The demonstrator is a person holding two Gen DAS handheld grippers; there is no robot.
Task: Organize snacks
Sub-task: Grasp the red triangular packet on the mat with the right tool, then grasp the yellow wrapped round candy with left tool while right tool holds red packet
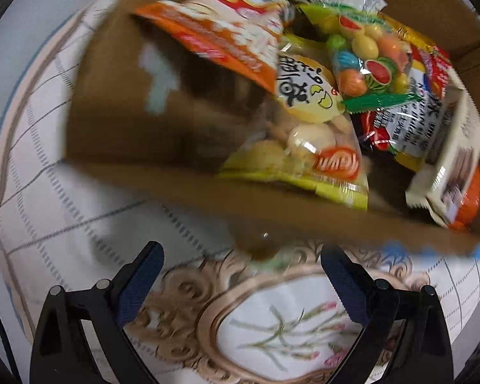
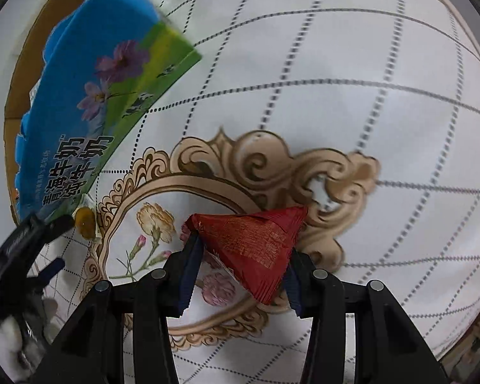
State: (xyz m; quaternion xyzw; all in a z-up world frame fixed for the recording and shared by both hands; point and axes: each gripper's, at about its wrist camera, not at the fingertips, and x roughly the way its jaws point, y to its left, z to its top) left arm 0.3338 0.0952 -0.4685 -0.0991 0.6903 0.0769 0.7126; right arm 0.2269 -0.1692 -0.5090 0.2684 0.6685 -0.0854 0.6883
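In the right wrist view my right gripper point(image 2: 240, 256) is shut on a red, triangular foil packet point(image 2: 256, 243), held just over the tablecloth. My left gripper point(image 1: 242, 249) is open and points straight down beside the near wall of a cardboard box point(image 1: 128, 112). A small yellow sweet in clear wrap point(image 1: 265, 252) lies on the cloth at the foot of that wall, just ahead of the open fingers. The box holds several snack bags: an orange bag point(image 1: 227, 38), a yellow biscuit bag point(image 1: 304, 134), a bag of coloured candies point(image 1: 368, 54) and a white packet point(image 1: 448, 160).
A white tablecloth point(image 2: 352, 64) with a grid pattern and a tan floral frame covers the table. The box's outer side point(image 2: 96, 96) is printed blue and green with flowers, and the yellow sweet point(image 2: 86, 224) lies at its corner.
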